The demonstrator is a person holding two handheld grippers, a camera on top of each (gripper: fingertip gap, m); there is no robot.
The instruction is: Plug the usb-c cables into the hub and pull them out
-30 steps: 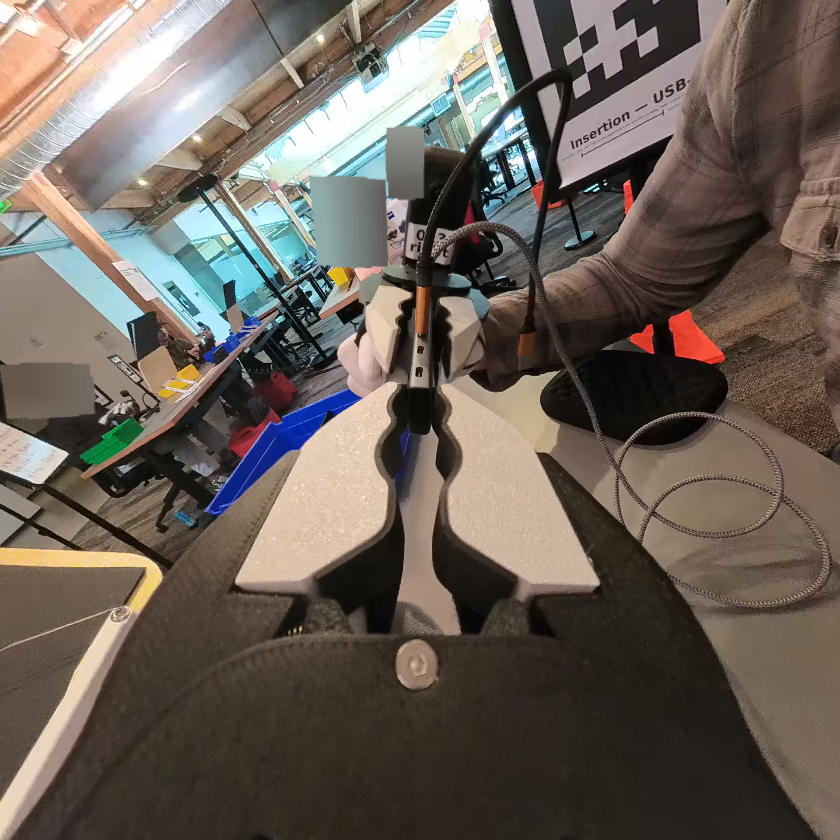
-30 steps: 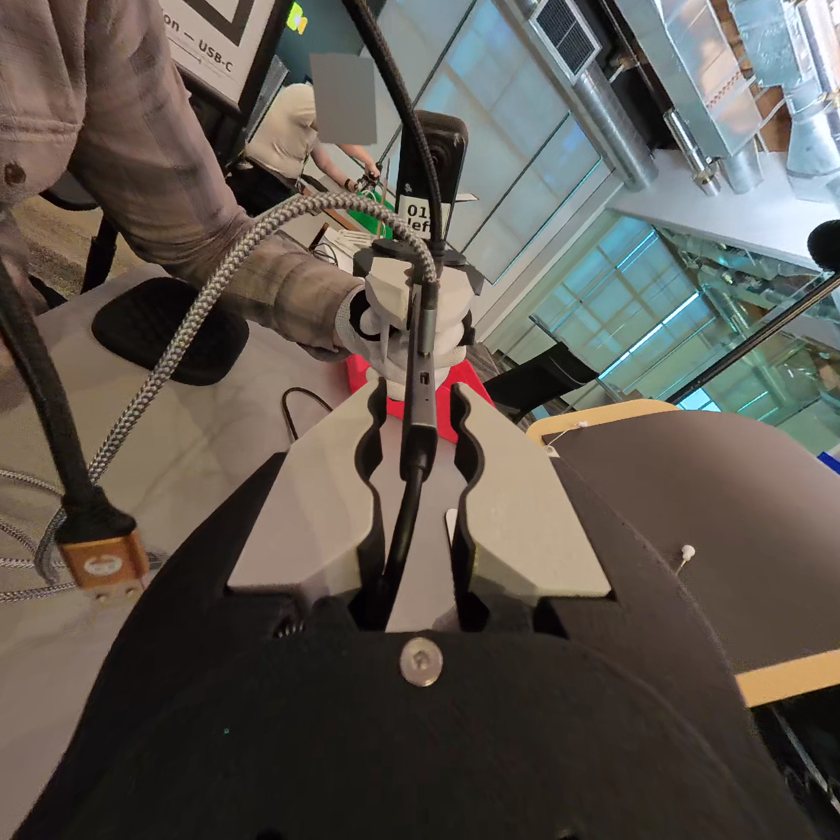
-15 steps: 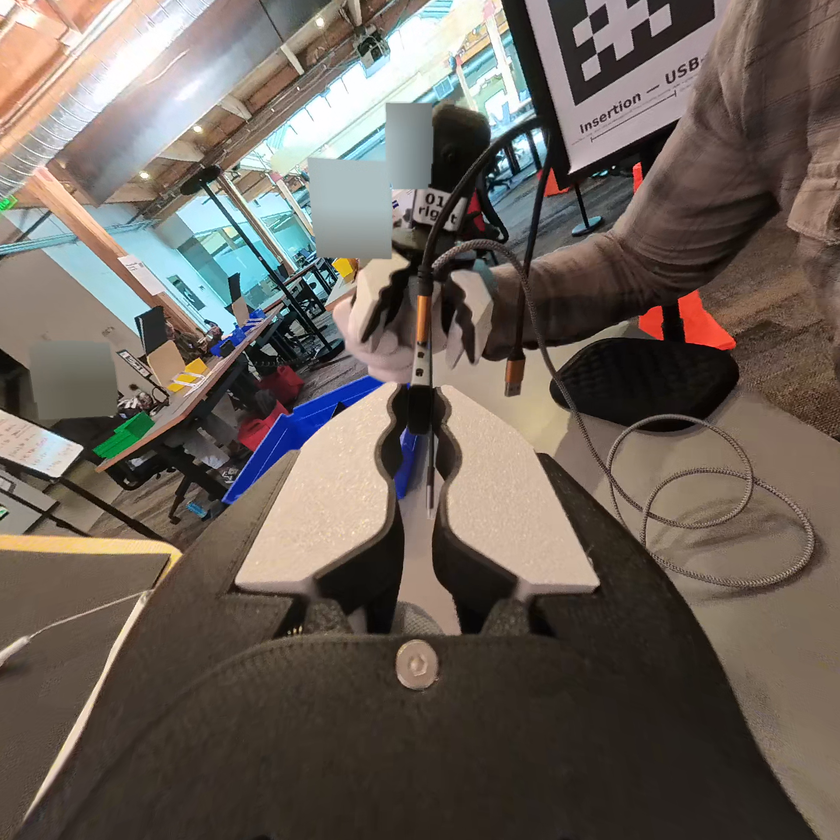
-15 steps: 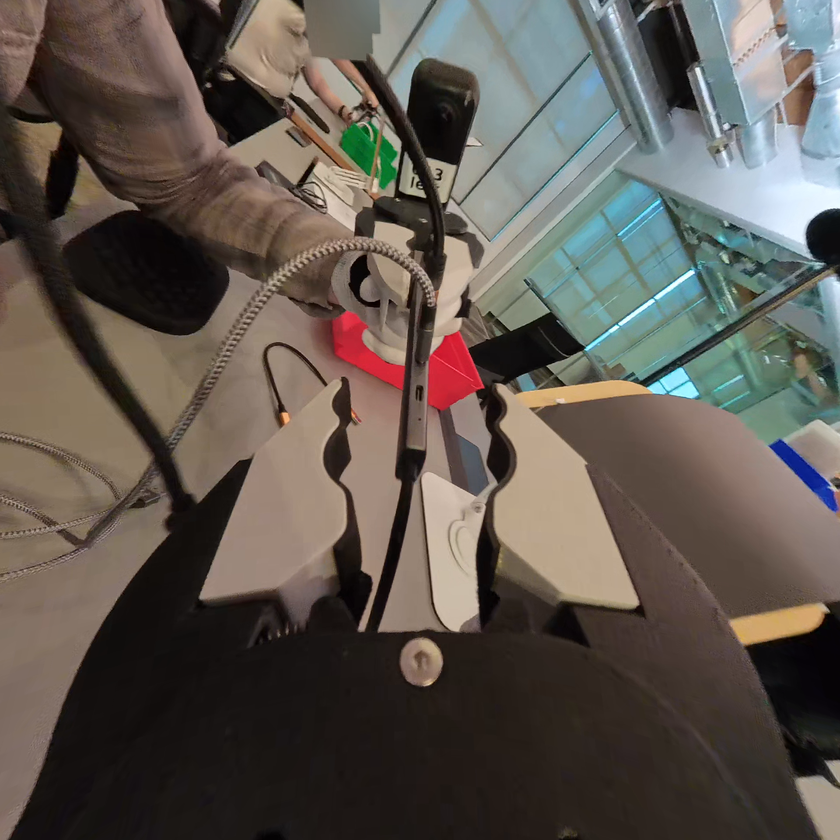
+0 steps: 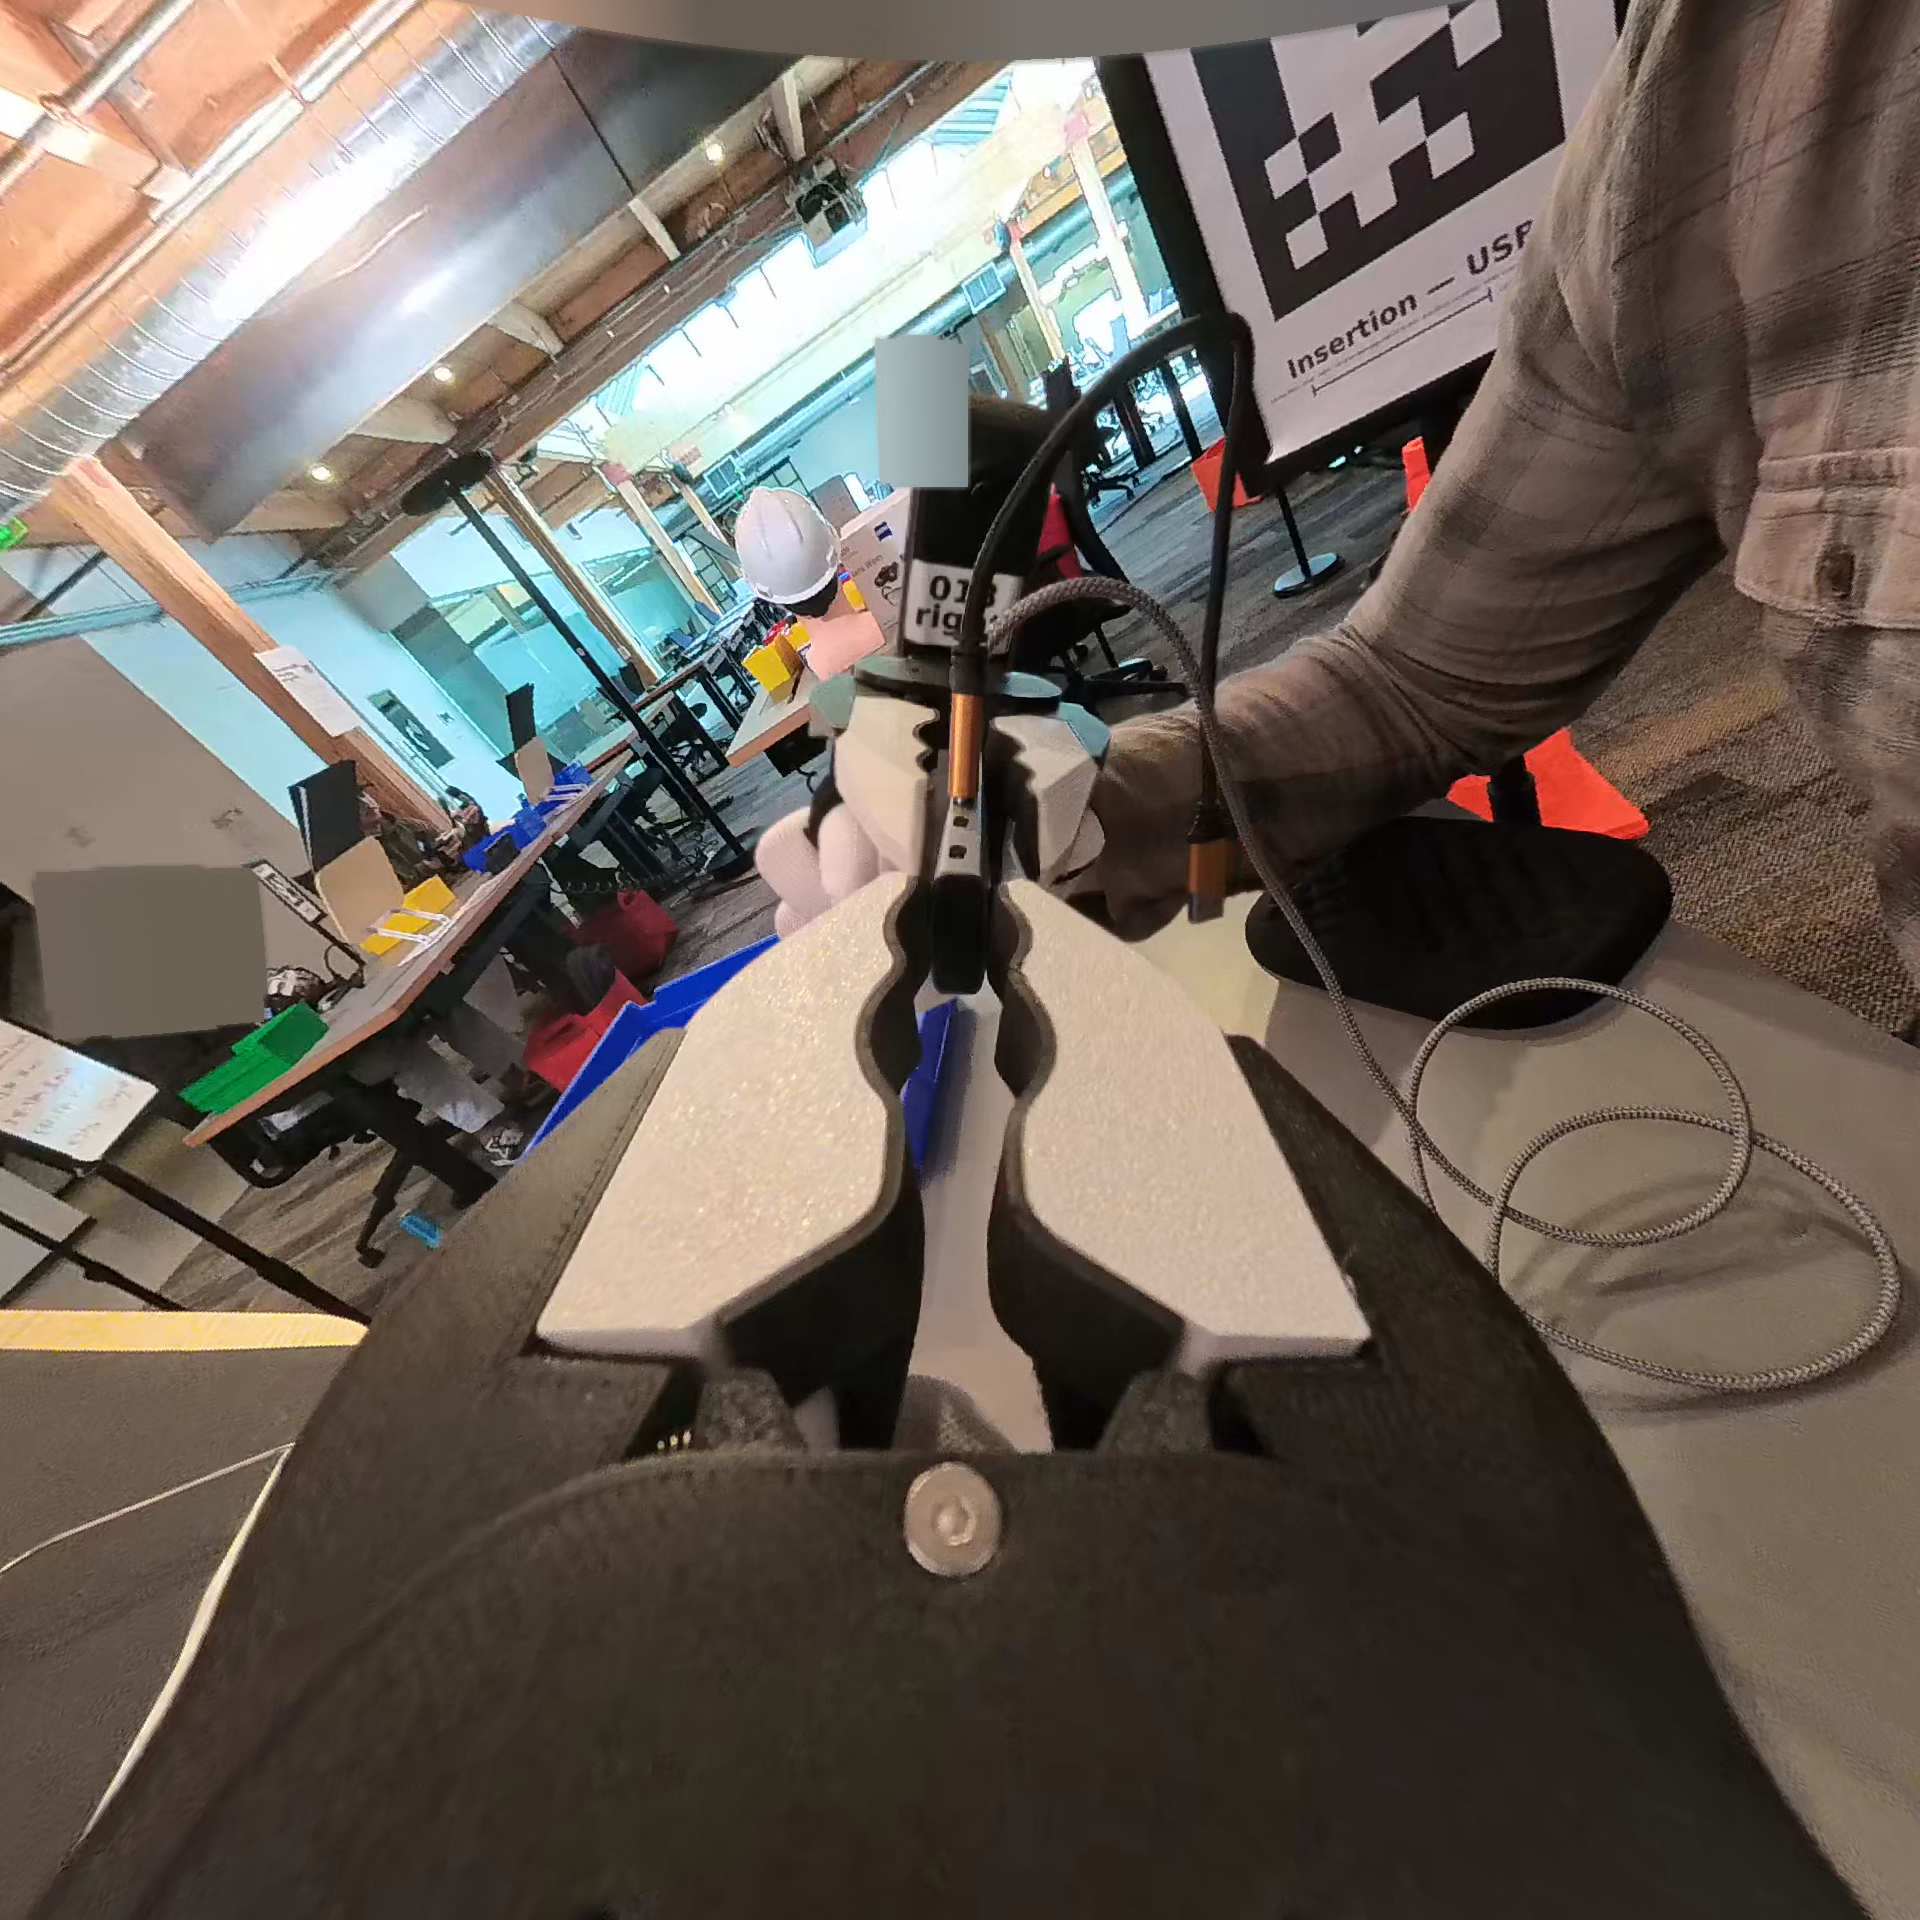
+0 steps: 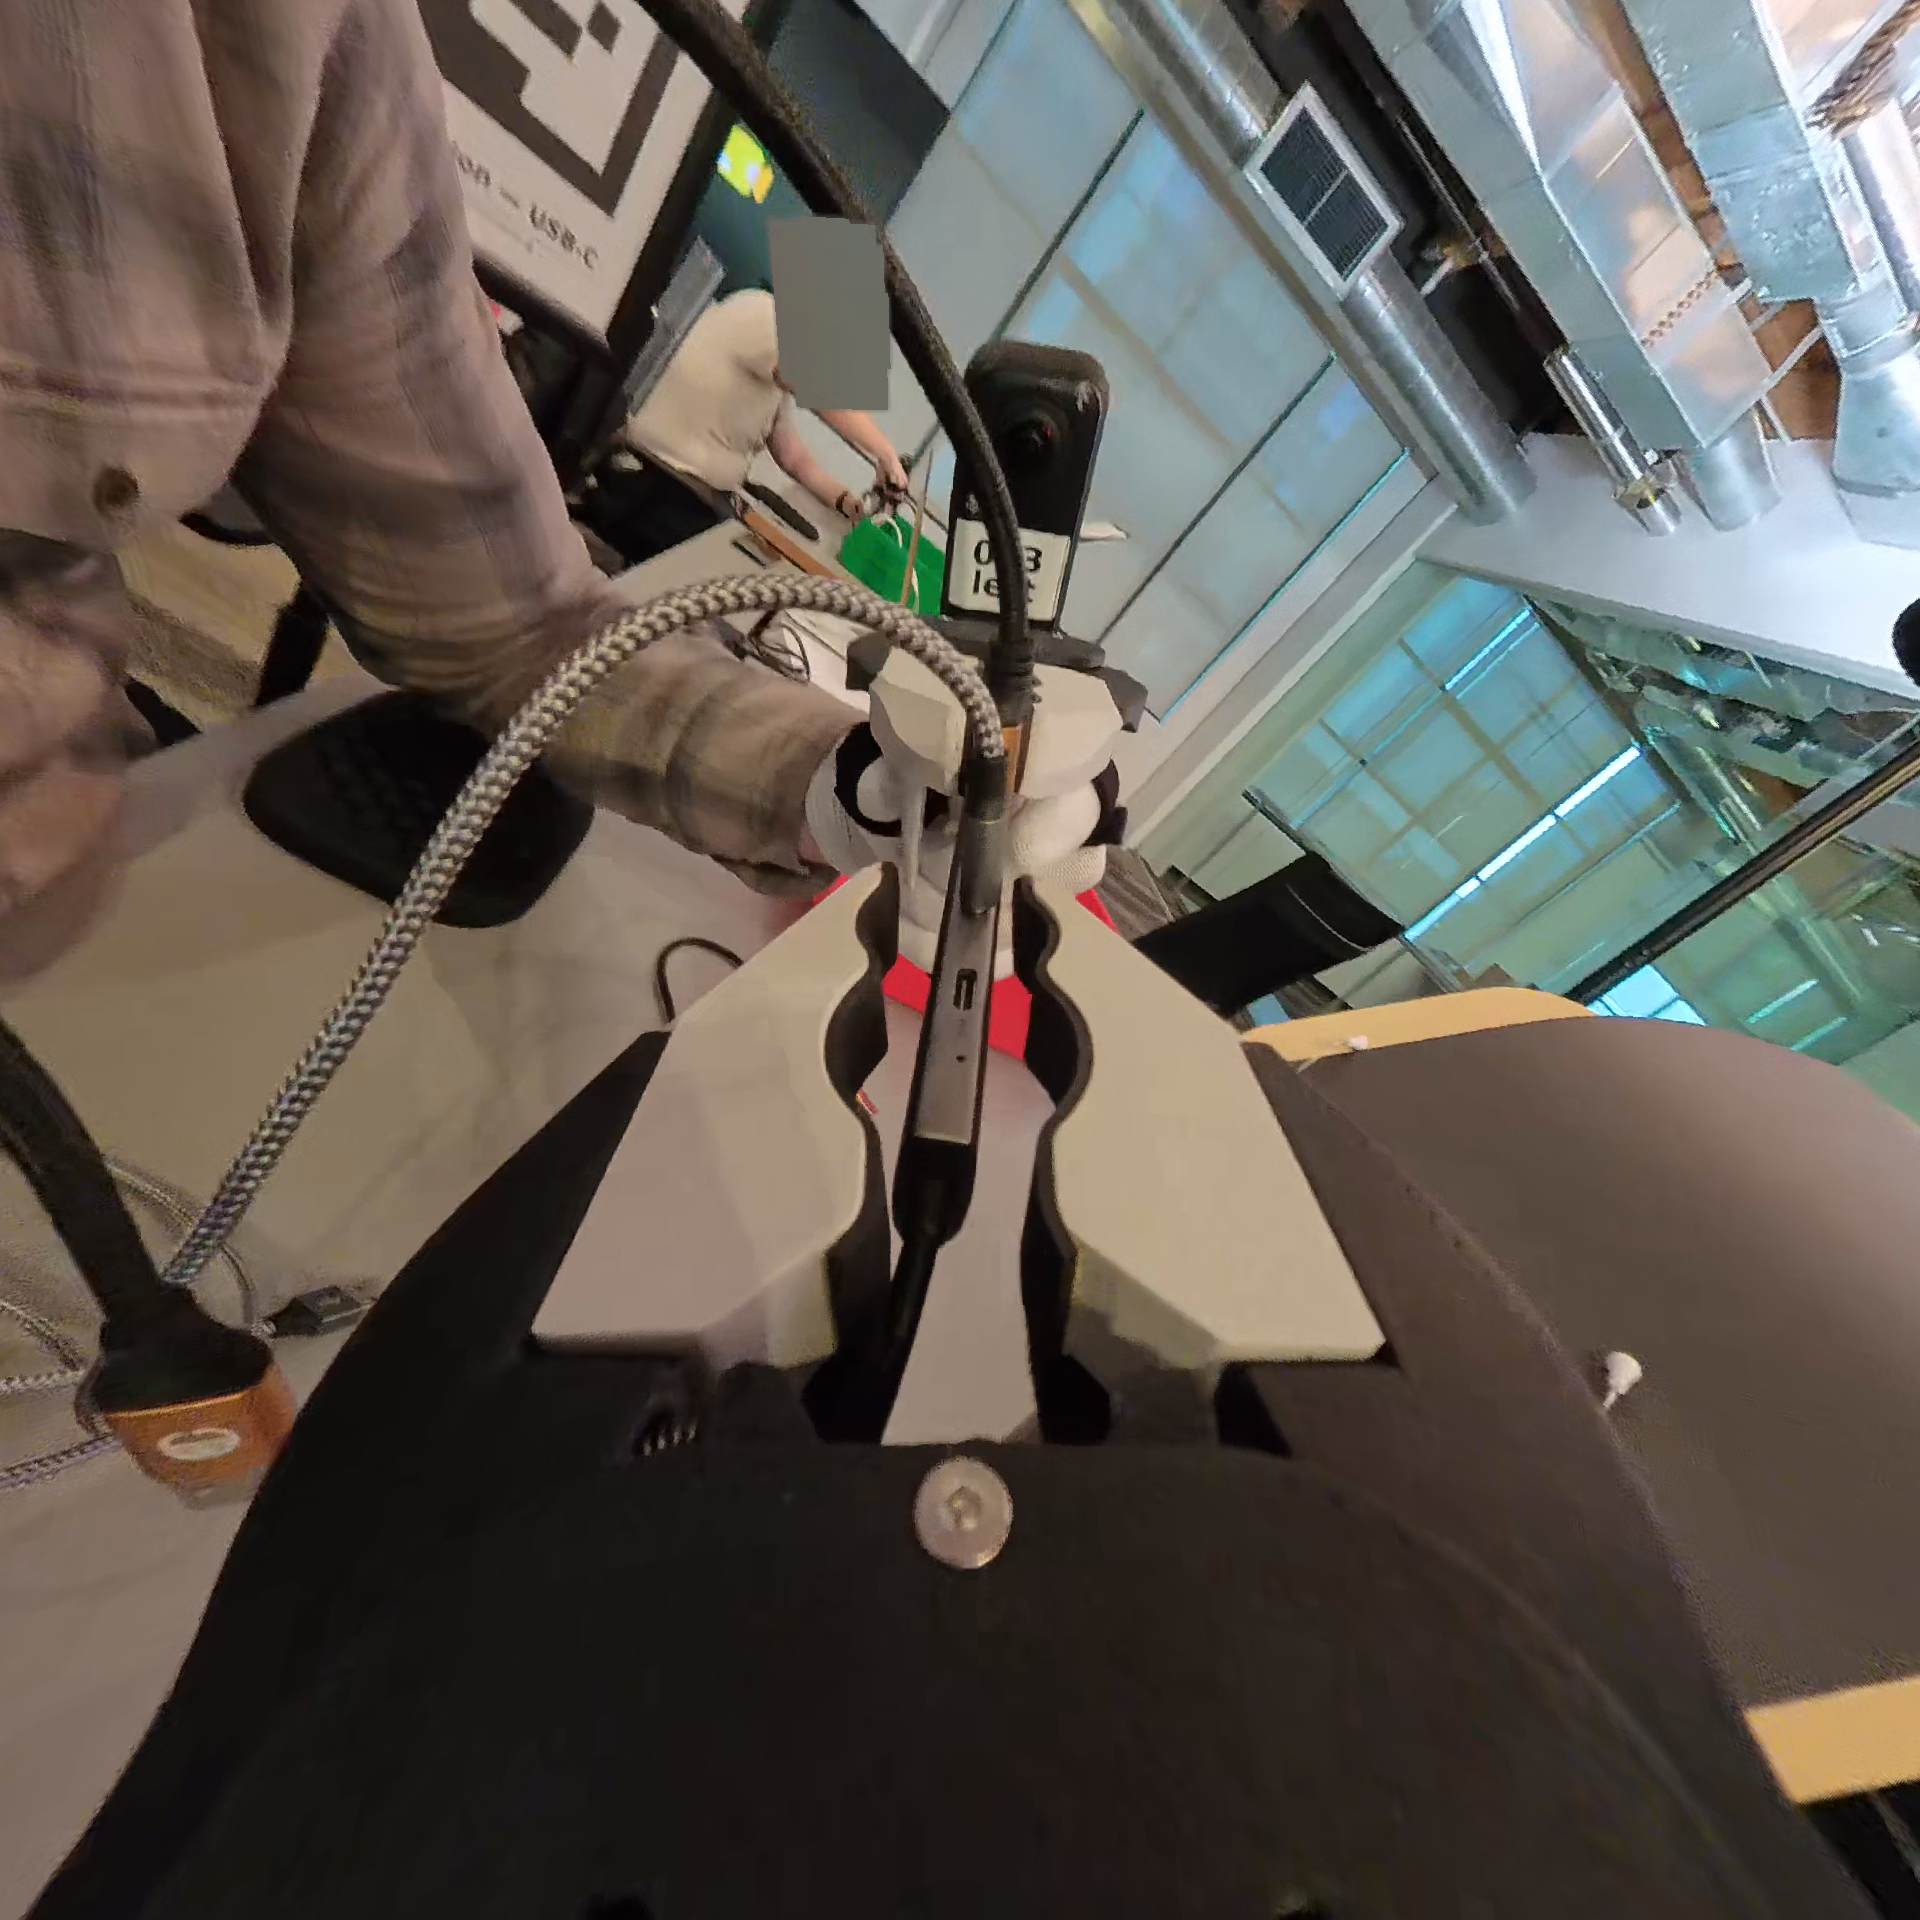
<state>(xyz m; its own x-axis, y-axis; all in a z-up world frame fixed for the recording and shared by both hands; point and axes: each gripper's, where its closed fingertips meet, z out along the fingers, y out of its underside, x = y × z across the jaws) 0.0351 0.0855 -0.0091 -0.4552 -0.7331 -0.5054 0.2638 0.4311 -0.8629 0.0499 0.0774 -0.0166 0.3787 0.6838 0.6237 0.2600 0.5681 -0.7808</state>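
A slim grey hub [image 5: 961, 847] is held on edge between the two grippers, which face each other. My left gripper [image 5: 956, 904] is shut on its near end. An orange usb-c plug [image 5: 964, 743] on a black cable [image 5: 1122, 384] stands in the hub's edge, between the closed-in jaws of my right gripper [image 5: 966, 769]. In the right wrist view the hub [image 6: 951, 1039] runs between the fingers of my right gripper [image 6: 961, 899] toward the left gripper [image 6: 992, 790]. A grey braided cable [image 6: 468, 831] is plugged in beside the orange plug [image 6: 1023, 750]. The black cable's other orange plug [image 6: 192, 1429] hangs free.
The braided cable lies looped on the grey table [image 5: 1662, 1455]. A black round pad [image 5: 1455, 914] lies under the person's sleeve [image 5: 1558, 520]. A red box [image 6: 914, 987] sits beyond the hub. A dark board with a yellow edge [image 6: 1558, 1247] lies to the right. My left and right fingertips are right by each other.
My right gripper stood wide open half a second ago and has closed in again around the plug. My left gripper has kept hold of the hub.
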